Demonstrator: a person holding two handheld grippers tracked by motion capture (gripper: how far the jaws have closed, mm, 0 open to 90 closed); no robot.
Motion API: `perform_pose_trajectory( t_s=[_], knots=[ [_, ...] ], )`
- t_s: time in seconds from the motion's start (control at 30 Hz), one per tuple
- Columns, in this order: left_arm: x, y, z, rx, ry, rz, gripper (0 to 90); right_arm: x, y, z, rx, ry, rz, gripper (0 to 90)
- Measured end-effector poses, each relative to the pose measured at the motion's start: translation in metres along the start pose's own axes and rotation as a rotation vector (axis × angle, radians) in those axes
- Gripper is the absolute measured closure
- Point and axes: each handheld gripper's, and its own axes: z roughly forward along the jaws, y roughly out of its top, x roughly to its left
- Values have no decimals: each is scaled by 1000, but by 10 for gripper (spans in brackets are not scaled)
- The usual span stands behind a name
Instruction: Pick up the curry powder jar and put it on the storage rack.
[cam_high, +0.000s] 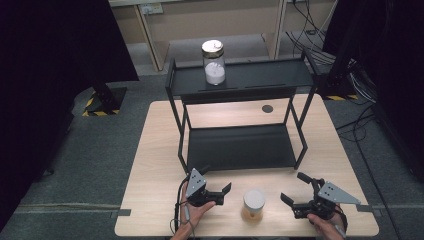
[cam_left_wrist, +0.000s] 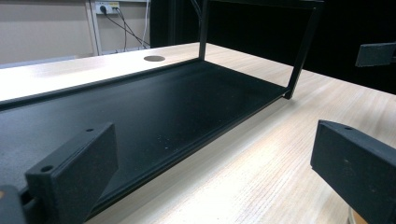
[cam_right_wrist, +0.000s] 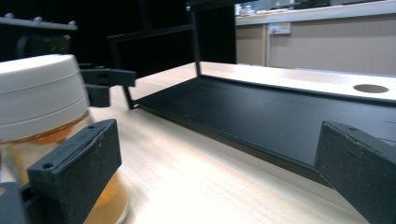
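**Jar between the grippers, nothing lifted yet**

While both grippers sit at the table's near edge, we note the white-lidded jar of amber contents (cam_high: 254, 205) standing on the wooden table (cam_high: 150, 165) between them, ungripped. Our left gripper (cam_high: 223, 194) has jaws spread apart, empty. Our right gripper (cam_high: 295, 190) is likewise spread; its nearer jaw sits just beside the jar. The black two-tier rack (cam_high: 240, 147) has its lower shelf bare; a second jar with white contents (cam_high: 214, 62) occupies the top. We judge grasp and placement both remain.
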Motion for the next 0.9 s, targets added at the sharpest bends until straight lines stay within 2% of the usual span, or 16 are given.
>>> perform_pose_trajectory(
  t_s=[0.3, 0.43, 0.57, 0.7, 0.9],
  knots=[
    [2, -1, 0, 0, 5, -7, 1, -2, 4, 0, -9, 117, -41, 14],
    [2, -1, -1, -2, 5, -7, 2, 4, 8, 4, -12, 175, -69, 14],
    [3, -2, -1, -5, 8, -12, 2, 11, 11, 8, -8, 213, -84, 12],
    [3, -2, -2, -8, 17, -23, 3, 19, 14, 10, 0, 232, -98, 9],
    [3, -2, -2, -8, 22, -27, 3, 34, 16, 16, 18, 209, -96, 7]
  ],
)
